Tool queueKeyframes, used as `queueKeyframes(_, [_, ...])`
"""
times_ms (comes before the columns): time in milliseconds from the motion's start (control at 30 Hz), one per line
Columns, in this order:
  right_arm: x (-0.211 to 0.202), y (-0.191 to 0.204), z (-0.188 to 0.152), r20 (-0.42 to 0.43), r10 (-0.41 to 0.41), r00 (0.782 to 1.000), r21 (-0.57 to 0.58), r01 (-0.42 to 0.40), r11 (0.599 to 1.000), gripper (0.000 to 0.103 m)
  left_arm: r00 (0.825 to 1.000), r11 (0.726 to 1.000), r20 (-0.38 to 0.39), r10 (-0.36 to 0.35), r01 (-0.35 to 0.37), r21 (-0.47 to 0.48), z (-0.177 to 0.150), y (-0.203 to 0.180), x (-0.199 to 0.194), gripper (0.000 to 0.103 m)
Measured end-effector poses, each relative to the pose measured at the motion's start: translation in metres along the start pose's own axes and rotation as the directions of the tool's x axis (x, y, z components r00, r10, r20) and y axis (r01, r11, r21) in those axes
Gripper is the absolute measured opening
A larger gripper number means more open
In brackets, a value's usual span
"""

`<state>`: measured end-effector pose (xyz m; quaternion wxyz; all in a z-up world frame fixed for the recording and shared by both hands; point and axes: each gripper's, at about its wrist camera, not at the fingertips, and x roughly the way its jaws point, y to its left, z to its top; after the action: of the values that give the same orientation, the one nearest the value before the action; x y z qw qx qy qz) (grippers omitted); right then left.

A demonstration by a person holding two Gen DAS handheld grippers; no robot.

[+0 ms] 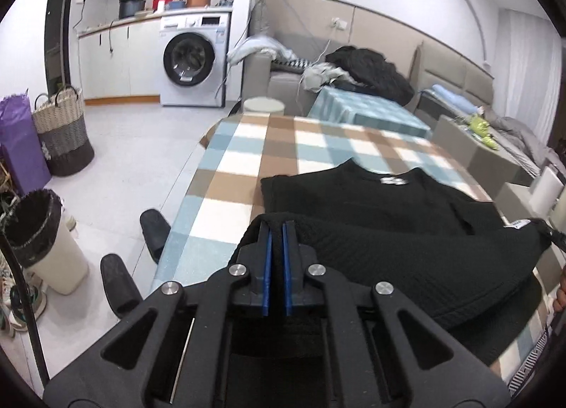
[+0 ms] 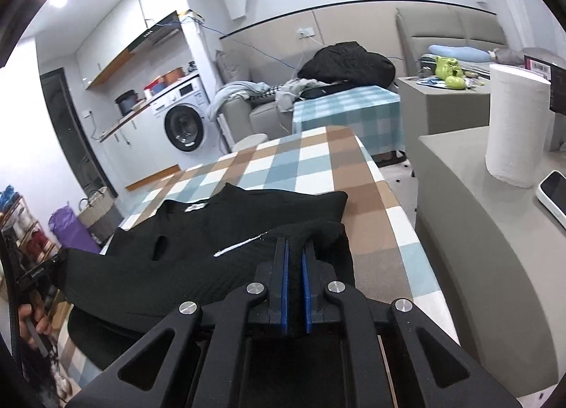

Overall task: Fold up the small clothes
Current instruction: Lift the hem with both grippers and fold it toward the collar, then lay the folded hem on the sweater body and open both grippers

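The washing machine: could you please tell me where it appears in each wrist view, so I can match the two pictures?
Left wrist view: the washing machine stands upper left of centre, beyond the checked table.
Right wrist view: the washing machine sits left of centre, mid-height.
Shared landmark: the black garment on the table.

Garment (image 1: 389,231): black, finely textured knit — white label at the neck
Table (image 1: 240,160): checked cloth in brown, pale blue and white
Tongs pads (image 1: 267,266): blue, on black fingers
Paper roll (image 2: 514,125): white
Basket (image 1: 63,132): cream, grey, dark brown bands
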<state>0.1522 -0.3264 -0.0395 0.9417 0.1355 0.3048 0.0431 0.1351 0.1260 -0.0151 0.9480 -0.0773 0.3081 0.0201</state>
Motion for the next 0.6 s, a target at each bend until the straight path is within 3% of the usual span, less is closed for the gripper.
queueKeyframes(100, [0.024, -0.001, -0.007, -0.094, -0.055, 0.994, -0.003, 0.055, 0.998, 0.007, 0.999, 1.0, -0.053, 0.011, -0.011, -0.01, -0.007, 0.002, 0.024, 0.004])
queueKeyframes(200, [0.042, -0.008, -0.017, -0.229, -0.082, 0.97, 0.013, 0.087, 0.996, 0.026, 0.995, 0.999, -0.103, 0.004, -0.007, -0.032, -0.024, 0.005, 0.034, 0.005])
queueKeyframes(267, [0.036, -0.016, -0.023, -0.237, -0.047, 0.97, 0.045, 0.059, 0.997, 0.049, 0.993, 0.999, -0.116, 0.002, -0.006, -0.035, -0.032, 0.006, 0.03, 0.017])
queueKeyframes(300, [0.032, -0.02, -0.026, -0.252, -0.018, 0.968, 0.066, 0.036, 0.997, 0.053, 0.992, 0.999, -0.124, -0.006, 0.001, -0.038, -0.037, 0.007, 0.025, 0.032])
queueKeyframes(333, [0.028, -0.023, -0.03, -0.263, 0.016, 0.965, 0.082, 0.005, 0.997, 0.054, 0.992, 0.999, -0.127, -0.012, 0.007, -0.039, -0.041, 0.007, 0.022, 0.053])
queueKeyframes(367, [0.023, -0.025, -0.034, -0.273, 0.05, 0.961, 0.094, -0.025, 0.995, 0.054, 0.991, 0.999, -0.132, -0.015, 0.01, -0.039, -0.046, 0.006, 0.018, 0.06])
queueKeyframes(600, [0.003, -0.013, -0.066, -0.292, 0.031, 0.956, -0.01, -0.036, 0.999, 0.06, 0.983, 0.998, -0.181, -0.009, 0.02, 0.057, -0.078, -0.013, 0.002, 0.063])
